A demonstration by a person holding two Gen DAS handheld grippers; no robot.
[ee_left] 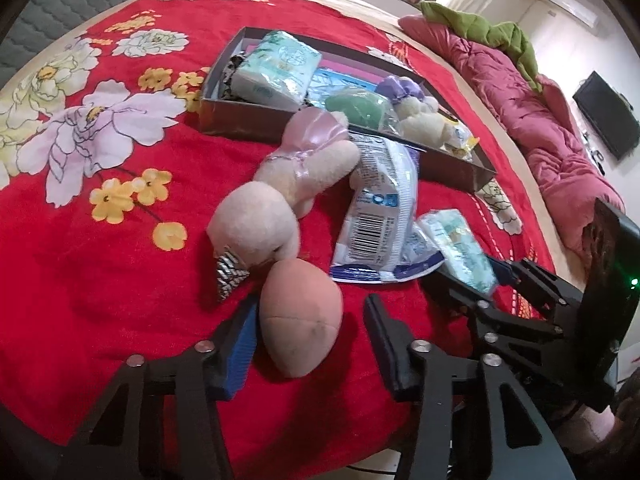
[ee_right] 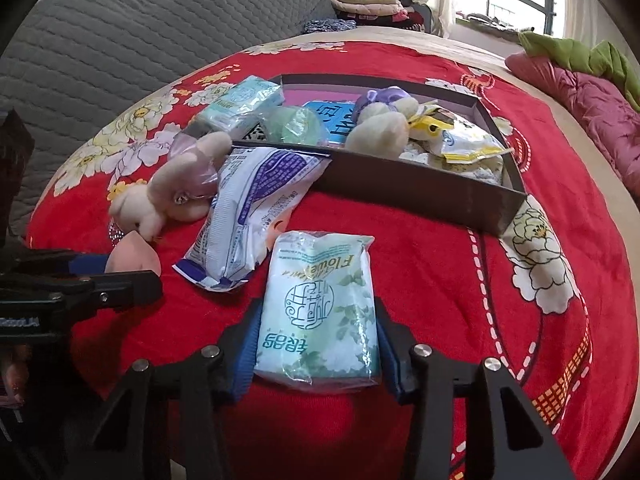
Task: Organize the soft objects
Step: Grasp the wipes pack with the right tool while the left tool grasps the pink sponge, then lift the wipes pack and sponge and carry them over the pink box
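A peach-shaped plush [ee_left: 300, 320] lies on the red bedspread between the fingers of my left gripper [ee_left: 310, 304]. The blue left pad [ee_left: 240, 344] touches it, while a strip of red cloth shows before the right finger, so the jaws stand open around it. My right gripper [ee_right: 318, 308] is shut on a pale green tissue pack [ee_right: 320, 304], both pads against its sides. A cream bunny plush [ee_left: 276, 196] and a white-blue wipes pack [ee_left: 376, 216] lie between the grippers and the dark box [ee_right: 400, 188].
The box [ee_left: 248, 120] holds another tissue pack [ee_left: 276, 68], a green pouch [ee_left: 356, 106], a small plush with a purple bow [ee_left: 416, 116] and yellow sachets [ee_right: 460, 140]. Pink and green quilts [ee_left: 520, 92] are heaped at the bed's right side. A grey headboard [ee_right: 140, 20] rises behind.
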